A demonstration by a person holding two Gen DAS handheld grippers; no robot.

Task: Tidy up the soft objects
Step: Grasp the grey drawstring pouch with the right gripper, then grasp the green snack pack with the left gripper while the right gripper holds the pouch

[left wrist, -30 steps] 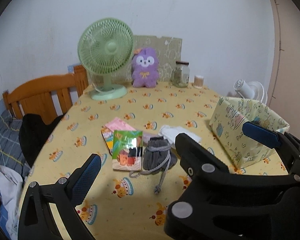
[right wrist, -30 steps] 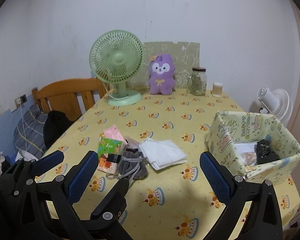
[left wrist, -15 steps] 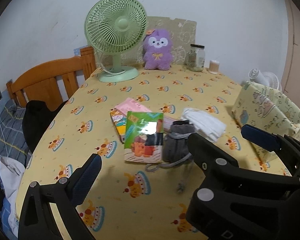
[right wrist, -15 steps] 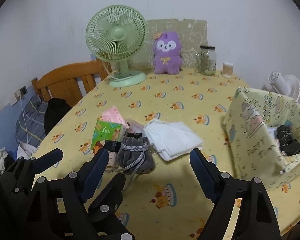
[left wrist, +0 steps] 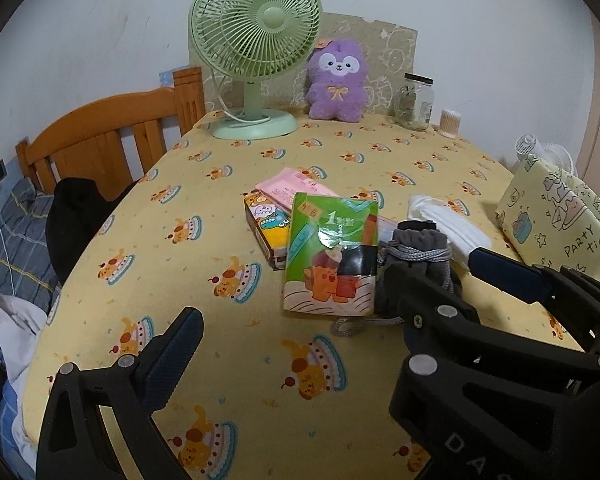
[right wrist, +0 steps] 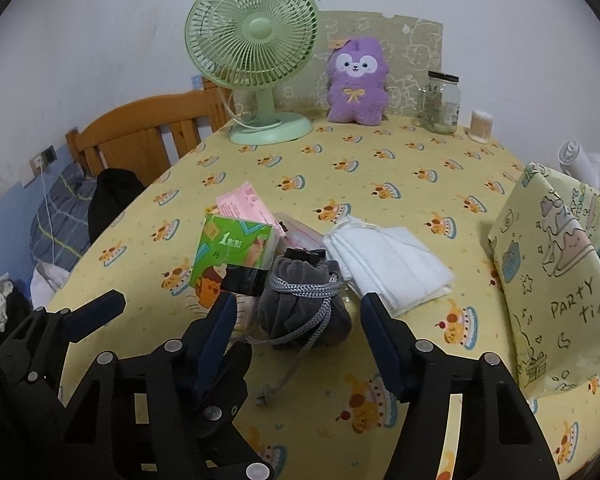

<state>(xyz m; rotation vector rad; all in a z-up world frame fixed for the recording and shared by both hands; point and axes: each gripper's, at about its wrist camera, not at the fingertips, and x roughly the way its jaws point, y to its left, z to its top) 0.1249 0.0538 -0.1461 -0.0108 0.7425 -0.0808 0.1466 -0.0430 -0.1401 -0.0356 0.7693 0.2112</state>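
Jaws: right gripper (right wrist: pixel 296 328) spread wide, straddling grey drawstring pouch (right wrist: pixel 306 300), apparently to pinch its soft body | left gripper (left wrist: pixel 332 292) likewise parted, holding nothing | pouch on tablecloth (right wrist: pixel 380 168), touching green tissue pack (right wrist: pixel 232 256), beside folded white cloth (right wrist: pixel 388 264) | fabric box (right wrist: pixel 556 280) at right, probable destination.

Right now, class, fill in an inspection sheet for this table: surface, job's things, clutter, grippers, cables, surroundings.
Surface: table under a yellow cake-print cloth.
Job's things: grey drawstring pouch, white folded cloth, green tissue pack, pink pack; fabric box at the right.
Clutter: green fan, purple plush, glass jar, cotton swab tub.
Grippers: right gripper open, straddling the pouch; left gripper open.
Cables: fan cord by the fan's base.
Surroundings: wooden chair, white wall.
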